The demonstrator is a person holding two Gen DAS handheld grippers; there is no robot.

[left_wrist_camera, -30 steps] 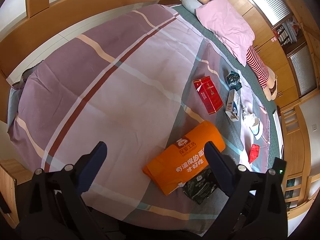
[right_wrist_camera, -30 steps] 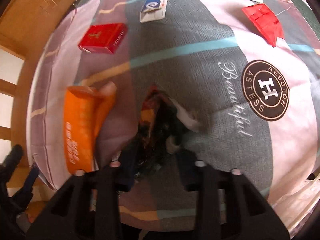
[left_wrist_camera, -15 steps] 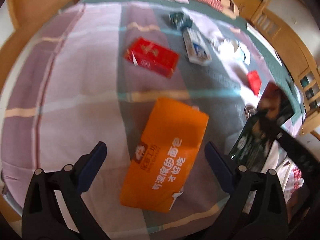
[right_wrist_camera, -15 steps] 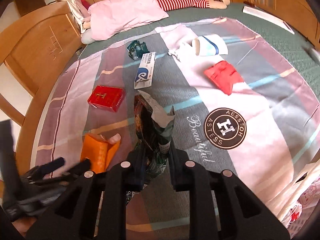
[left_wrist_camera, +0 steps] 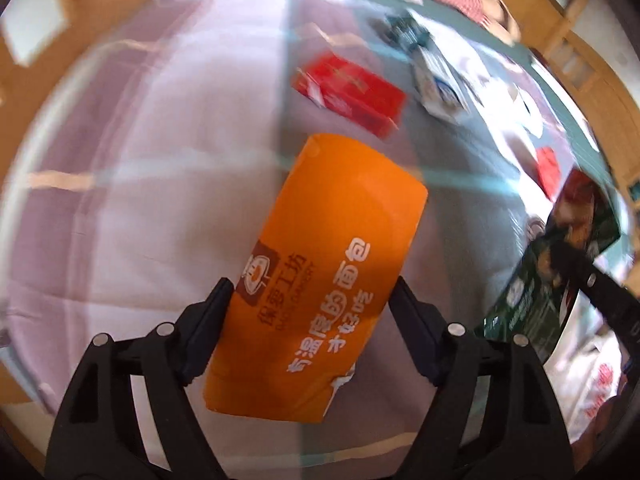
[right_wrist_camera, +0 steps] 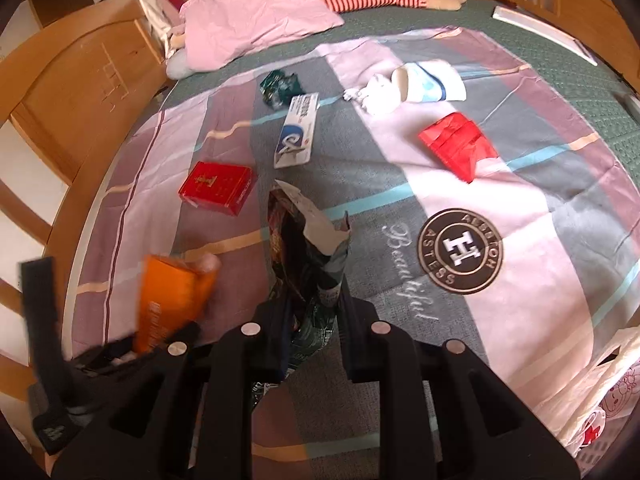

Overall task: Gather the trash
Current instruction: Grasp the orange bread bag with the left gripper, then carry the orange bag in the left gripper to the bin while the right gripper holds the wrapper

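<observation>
An orange bread bag lies on the striped bedspread. My left gripper straddles its near half. The jaws are closing, and both pads touch the bag's sides. In the right wrist view the same orange bag shows at lower left, with the left gripper blurred beside it. My right gripper is shut on a dark green crumpled snack wrapper, which it holds above the bed. That wrapper also hangs at the right edge of the left wrist view.
More litter lies on the bed: a red box, a blue-and-white carton, a green foil wrapper, white tissue, and a red wrapper. A white plastic bag hangs at the near right edge. The wooden bed frame runs along the left.
My left gripper swung in over the orange bag, rolled, and narrowed its jaws onto the bag's sides. My right gripper lifted the dark wrapper off the bedspread.
</observation>
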